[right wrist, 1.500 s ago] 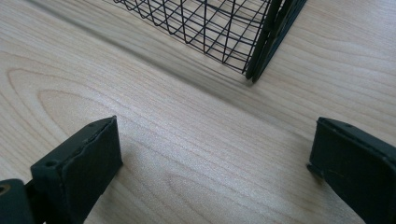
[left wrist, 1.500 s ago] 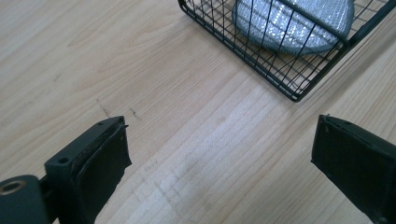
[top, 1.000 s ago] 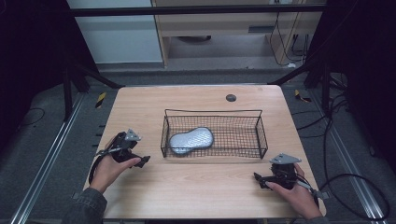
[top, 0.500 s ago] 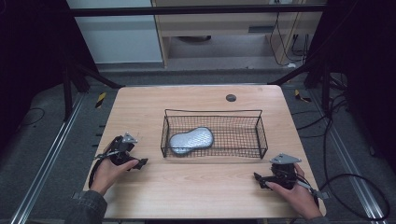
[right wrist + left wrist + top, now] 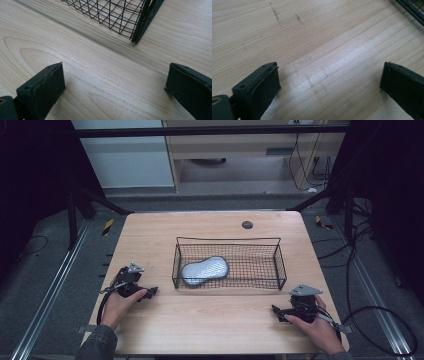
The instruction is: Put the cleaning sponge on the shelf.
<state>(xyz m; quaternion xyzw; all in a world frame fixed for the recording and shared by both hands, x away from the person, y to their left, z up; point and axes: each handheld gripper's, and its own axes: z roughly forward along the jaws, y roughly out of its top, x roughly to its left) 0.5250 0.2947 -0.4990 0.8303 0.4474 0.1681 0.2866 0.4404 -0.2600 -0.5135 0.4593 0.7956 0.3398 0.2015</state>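
wire basket (image 5: 278, 265) with silver pouch (image 5: 205, 270) between open grippers.

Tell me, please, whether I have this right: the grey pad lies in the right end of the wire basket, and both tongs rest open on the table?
Not quite: the grey pad lies in the left end of the wire basket, as the high view shows. The rest holds: the left tongs and right tongs rest open on the table.

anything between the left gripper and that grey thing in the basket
Yes: the near-left wall of the black wire basket stands between the open left gripper and the grey object lying inside. The basket's top is open, so reaching over looks possible.
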